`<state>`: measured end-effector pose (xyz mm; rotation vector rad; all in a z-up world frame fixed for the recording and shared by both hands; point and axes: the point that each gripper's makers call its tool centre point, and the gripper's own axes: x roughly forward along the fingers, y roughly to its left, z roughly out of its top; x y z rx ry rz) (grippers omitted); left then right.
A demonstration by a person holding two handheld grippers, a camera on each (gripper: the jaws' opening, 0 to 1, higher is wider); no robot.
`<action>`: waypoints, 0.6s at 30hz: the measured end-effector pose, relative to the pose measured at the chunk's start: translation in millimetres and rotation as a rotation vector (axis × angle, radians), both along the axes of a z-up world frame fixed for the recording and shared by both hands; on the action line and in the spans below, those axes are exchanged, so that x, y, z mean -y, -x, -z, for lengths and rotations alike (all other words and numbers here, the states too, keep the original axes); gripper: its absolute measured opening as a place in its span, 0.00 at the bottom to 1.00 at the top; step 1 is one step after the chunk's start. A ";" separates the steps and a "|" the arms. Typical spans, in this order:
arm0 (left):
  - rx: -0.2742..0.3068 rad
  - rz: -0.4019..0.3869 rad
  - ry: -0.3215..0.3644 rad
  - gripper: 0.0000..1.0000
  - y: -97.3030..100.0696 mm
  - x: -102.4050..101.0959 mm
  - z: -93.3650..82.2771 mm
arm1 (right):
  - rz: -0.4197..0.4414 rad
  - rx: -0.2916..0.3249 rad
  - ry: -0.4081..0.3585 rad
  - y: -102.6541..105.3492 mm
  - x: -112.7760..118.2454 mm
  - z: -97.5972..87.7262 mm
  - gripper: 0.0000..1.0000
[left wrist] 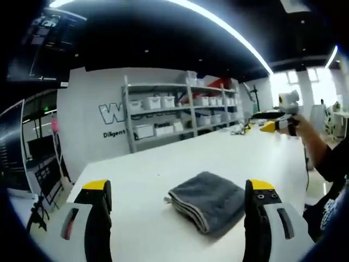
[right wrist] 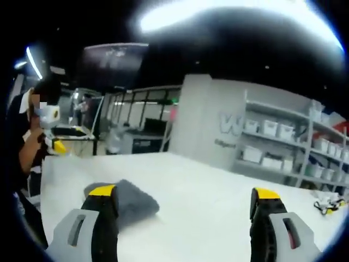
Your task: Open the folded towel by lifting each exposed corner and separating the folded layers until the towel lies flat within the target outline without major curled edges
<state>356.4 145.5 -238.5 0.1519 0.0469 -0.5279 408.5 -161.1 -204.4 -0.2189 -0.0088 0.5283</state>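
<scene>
A grey towel [left wrist: 210, 202], folded into a thick square, lies on the white table [left wrist: 163, 164]. In the left gripper view it sits low in the picture, close to the right jaw, with its stacked edges facing the camera. My left gripper [left wrist: 179, 188] is held above the table, open wide and holding nothing. The right gripper [left wrist: 272, 126] hangs in a person's hand far off at the upper right. In the right gripper view the towel [right wrist: 133, 203] lies partly behind the left jaw. My right gripper [right wrist: 183, 194] is open and holds nothing. The left gripper [right wrist: 54, 144] shows at the far left.
Metal shelves [left wrist: 180, 109] with white bins stand against the wall behind the table. Small tools [right wrist: 327, 204] lie near the table's far right corner. A person [right wrist: 24, 147] stands at the table's edge. Bare table surface spreads all around the towel.
</scene>
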 end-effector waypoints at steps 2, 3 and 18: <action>0.001 0.001 -0.004 1.00 -1.5 -2.4 -0.4 | -0.003 -0.002 0.014 -0.8 -1.3 -0.4 1.00; 0.001 -0.003 -0.005 1.00 -5.0 -6.6 -1.2 | -0.005 -0.004 0.022 -1.7 -1.8 -0.5 1.00; 0.013 0.029 0.072 1.00 -8.9 -14.3 -9.0 | -0.006 0.005 0.113 -17.3 -7.0 -16.2 1.00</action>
